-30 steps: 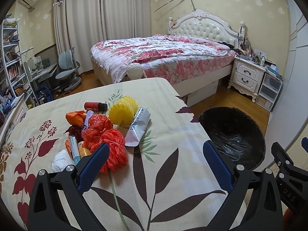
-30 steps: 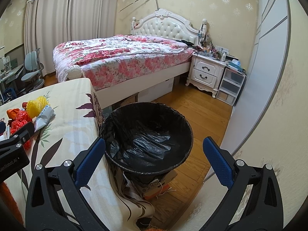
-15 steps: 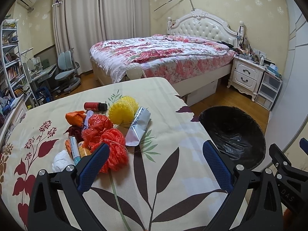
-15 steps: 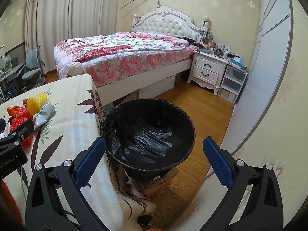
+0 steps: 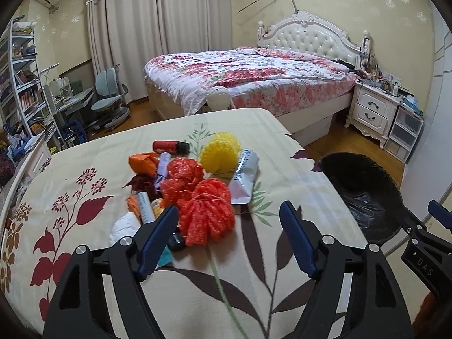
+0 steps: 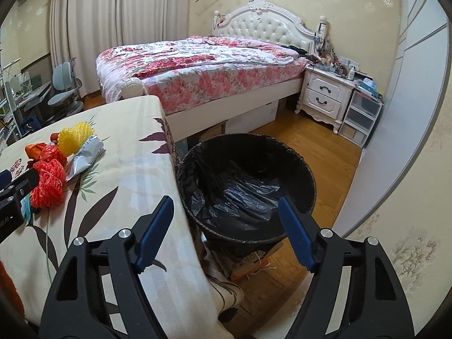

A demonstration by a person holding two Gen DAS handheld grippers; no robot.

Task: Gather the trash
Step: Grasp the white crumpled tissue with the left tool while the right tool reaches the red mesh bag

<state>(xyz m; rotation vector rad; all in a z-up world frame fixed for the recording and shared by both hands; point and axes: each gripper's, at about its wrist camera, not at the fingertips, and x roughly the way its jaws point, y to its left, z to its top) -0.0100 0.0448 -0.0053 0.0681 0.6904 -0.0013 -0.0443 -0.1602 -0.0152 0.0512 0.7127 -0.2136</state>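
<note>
Trash pile (image 5: pixel 183 192) first, from my left wrist cam: it sits mid-table on the leaf-print tablecloth (image 5: pixel 282 152), all of it uncollected. My left gripper (image 5: pixel 228 220) has just been closing partway, but nothing is between the jaws, so it's open and empty. Compared with a second ago the pile looks a bit closer, so I'd guess I'm lining up for the first grab. Nearest is the orange mesh bundle (image 5: pixel 209 214), frilly and squishy-looking netting. Behind it are the yellow mesh ball (image 5: pixel 220 152), same netted texture, a crinkled silvery foil pouch (image 5: pixel 244 178) lying flat, and a red bottle (image 5: pixel 169 147) on its side.

Right wrist cam: my right gripper (image 6: pixel 226 220) has also just been narrowing, with nothing in it, hanging open over the table edge and the trash bin (image 6: pixel 245 186). Round bin, glossy wrinkled black liner, looks empty, right beside the table. The pile shows far left here too.
</note>
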